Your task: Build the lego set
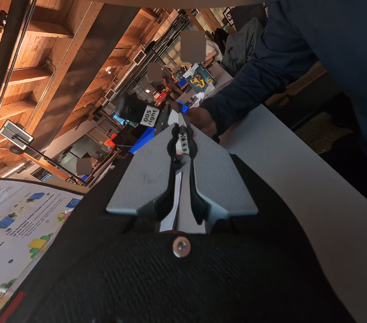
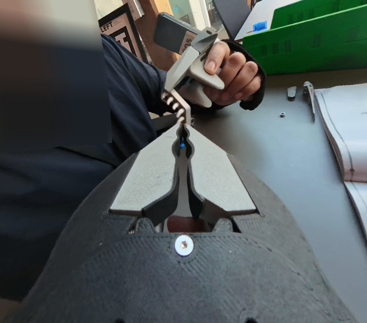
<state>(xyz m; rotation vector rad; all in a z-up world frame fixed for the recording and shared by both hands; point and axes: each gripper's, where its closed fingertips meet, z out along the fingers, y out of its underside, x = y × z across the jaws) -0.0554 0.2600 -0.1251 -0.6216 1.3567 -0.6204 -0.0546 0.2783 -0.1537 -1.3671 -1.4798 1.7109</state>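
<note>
Left gripper [image 1: 181, 134]: my grey, grainy fingers with black wavy pads pinched a beam [image 1: 183, 142] near their tips.
Beam: pale grey plastic, long and flat, with a row of round holes; the right wrist view showed it as an angled piece [image 2: 179, 106] with white pegs along one edge, held above the table [image 2: 258, 154].
Right gripper [image 2: 183, 134]: my fingers were pressed nearly together on a small blue pin [image 2: 181, 144], its tips touching the beam's lower end.
Left wrist view only: my right gripper [image 1: 174, 114] met the beam tip to tip; a printed sheet [image 1: 29, 224] with coloured brick pictures lay at lower left; a blue bin [image 1: 142, 141] stood behind, its contents hidden.
Right wrist view only: my hand [image 2: 234, 73] in a black fingerless glove gripped the left gripper [image 2: 172, 91]; smooth dark tabletop; green ribbed bins [image 2: 307, 39] at the far edge, insides not visible; an open booklet [image 2: 341, 130] at right.
Loose parts: a small grey piece [image 2: 291, 93] and a tiny ring [image 2: 282, 114] lay on the table beside the booklet.
</note>
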